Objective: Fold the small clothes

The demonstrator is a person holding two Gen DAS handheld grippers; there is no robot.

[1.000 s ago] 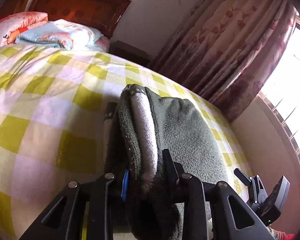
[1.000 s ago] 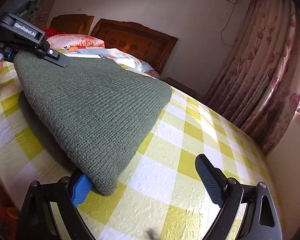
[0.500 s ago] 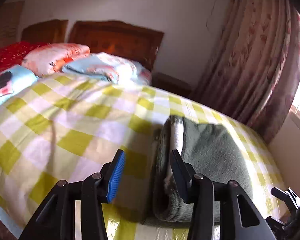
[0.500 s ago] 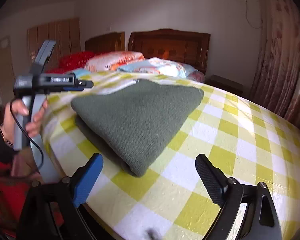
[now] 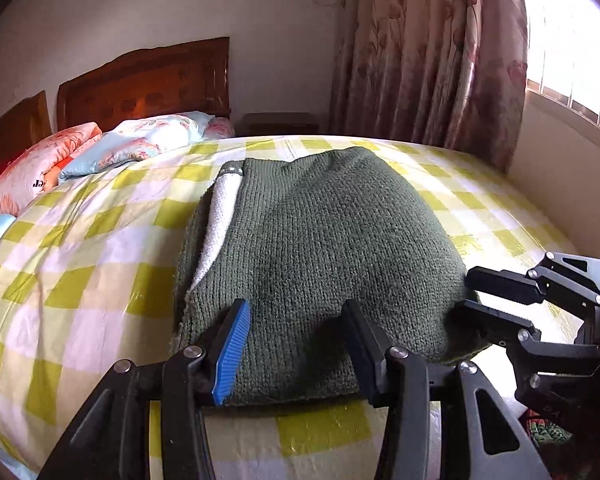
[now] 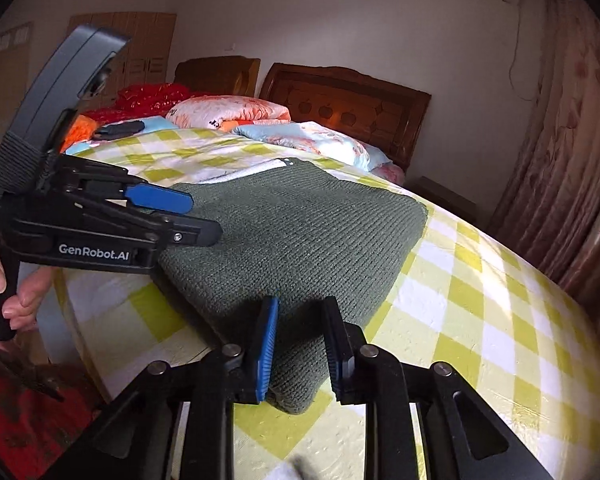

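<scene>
Two handheld grippers worked at one folded dark green knitted sweater [image 5: 324, 248] that lay on the yellow-and-white checked bedspread [image 5: 80, 248], near the bed's front edge. A strip of its pale lining [image 5: 220, 216] showed along the left side of the fold. The left gripper [image 5: 296, 344] hovered over the sweater's near edge with its jaws partly apart, pressing on nothing. The right gripper [image 6: 300, 344] had its jaws drawn narrow on the sweater's near corner, the knit pinched between the blue pad [image 6: 266, 354] and the black one. A person's hand [image 6: 8, 280] held the left gripper's handle in the right wrist view. Pillows [image 5: 100, 152] lay by the wooden headboard [image 5: 144, 84], and a floral curtain [image 5: 428, 56] hung beside the bright window [image 5: 572, 40].
</scene>
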